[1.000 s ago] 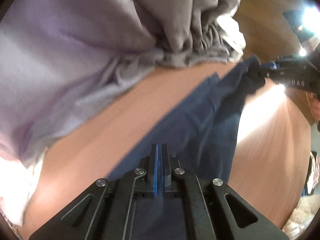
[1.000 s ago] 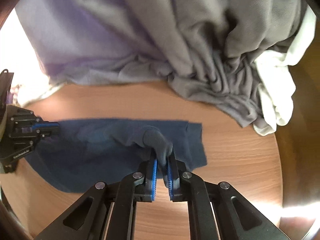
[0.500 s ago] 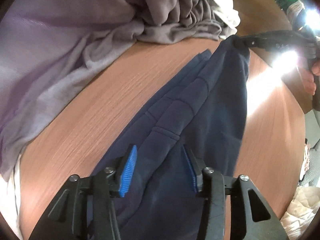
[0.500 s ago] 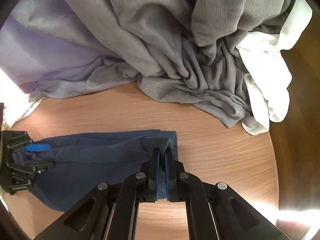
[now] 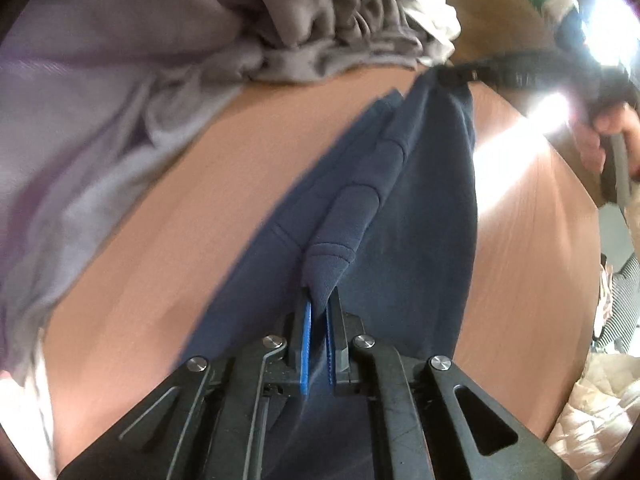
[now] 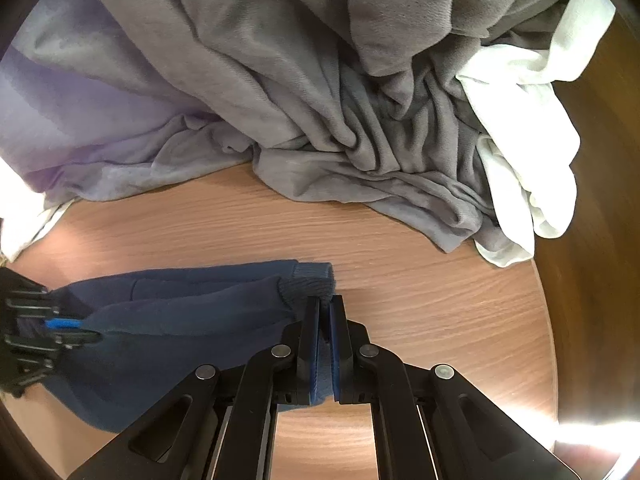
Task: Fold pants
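Observation:
Dark blue pants (image 5: 412,216) hang stretched between both grippers above a round wooden table (image 5: 224,184). My left gripper (image 5: 319,300) is shut on a pinched fold of the pants near one end. My right gripper (image 6: 325,304) is shut on the ribbed cuff (image 6: 308,286) at the other end. In the left wrist view the right gripper (image 5: 452,76) shows at the far end of the cloth. In the right wrist view the left gripper (image 6: 60,326) shows at the left edge, on the pants (image 6: 180,316).
A big heap of grey clothes (image 6: 360,112) with a lilac piece (image 6: 80,120) and a white garment (image 6: 524,152) covers the far half of the table (image 6: 420,276). The table's edge curves at the right (image 6: 548,320). A hand (image 5: 600,136) holds the right gripper.
My left gripper was open around the pants half a second ago and has shut on a fold. Both grippers have lifted the cloth; the right one stayed shut on the cuff.

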A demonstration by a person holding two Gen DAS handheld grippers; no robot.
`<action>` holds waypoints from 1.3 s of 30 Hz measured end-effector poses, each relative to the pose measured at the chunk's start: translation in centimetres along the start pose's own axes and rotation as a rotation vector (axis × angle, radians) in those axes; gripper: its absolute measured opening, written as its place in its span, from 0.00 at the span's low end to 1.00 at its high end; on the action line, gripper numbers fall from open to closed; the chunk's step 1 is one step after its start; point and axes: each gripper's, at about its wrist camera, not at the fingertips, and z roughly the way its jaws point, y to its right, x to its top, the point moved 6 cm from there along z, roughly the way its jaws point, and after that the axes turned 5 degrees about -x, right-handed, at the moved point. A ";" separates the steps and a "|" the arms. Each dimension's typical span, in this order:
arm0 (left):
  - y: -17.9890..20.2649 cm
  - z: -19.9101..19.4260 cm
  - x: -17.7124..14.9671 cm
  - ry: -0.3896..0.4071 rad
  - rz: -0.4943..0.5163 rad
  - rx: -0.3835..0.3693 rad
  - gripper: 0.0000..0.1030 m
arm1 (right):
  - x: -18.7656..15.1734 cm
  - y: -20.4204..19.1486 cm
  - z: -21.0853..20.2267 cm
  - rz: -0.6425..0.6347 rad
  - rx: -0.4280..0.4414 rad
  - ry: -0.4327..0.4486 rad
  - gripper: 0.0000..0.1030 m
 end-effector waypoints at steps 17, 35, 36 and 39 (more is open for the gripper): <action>-5.8 4.1 1.1 -0.067 -0.177 0.084 0.09 | 2.4 -0.6 5.7 0.046 0.017 0.032 0.06; -2.9 -9.7 -2.4 0.254 -0.159 0.226 0.59 | 0.7 -5.2 -4.7 -0.028 -0.100 0.207 0.46; -2.9 -10.9 -3.6 0.264 -0.159 0.240 0.60 | 0.6 -6.4 -5.9 -0.045 -0.081 0.232 0.47; -3.6 -13.2 -6.2 0.269 -0.166 0.274 0.65 | 0.7 -9.5 -8.4 -0.096 -0.039 0.271 0.51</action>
